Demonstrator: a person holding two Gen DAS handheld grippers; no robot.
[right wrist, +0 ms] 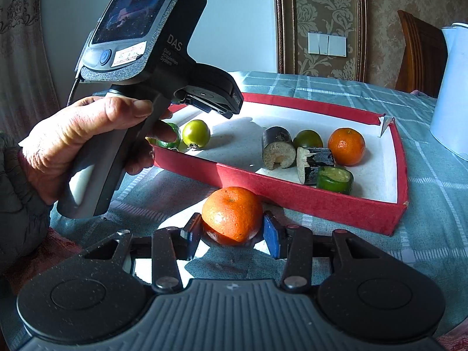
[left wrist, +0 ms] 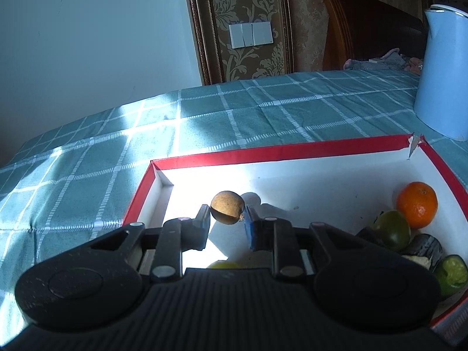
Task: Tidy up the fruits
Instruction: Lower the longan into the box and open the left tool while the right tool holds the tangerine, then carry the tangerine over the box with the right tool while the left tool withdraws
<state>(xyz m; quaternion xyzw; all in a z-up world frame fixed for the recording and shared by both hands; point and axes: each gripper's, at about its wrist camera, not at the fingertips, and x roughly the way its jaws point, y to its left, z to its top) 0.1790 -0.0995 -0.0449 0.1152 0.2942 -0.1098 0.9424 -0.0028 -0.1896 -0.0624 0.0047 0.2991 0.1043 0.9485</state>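
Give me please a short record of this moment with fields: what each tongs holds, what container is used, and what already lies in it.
left tongs: shut on a small brown fruit, held above the tray
right tongs: shut on an orange, outside the tray, over the tablecloth
container: red tray with white inside
in tray: second orange, green fruits, dark cut pieces
nearby: kettle

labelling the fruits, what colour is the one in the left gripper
Tan-brown, the small round fruit pinched in the left gripper; left wrist view.
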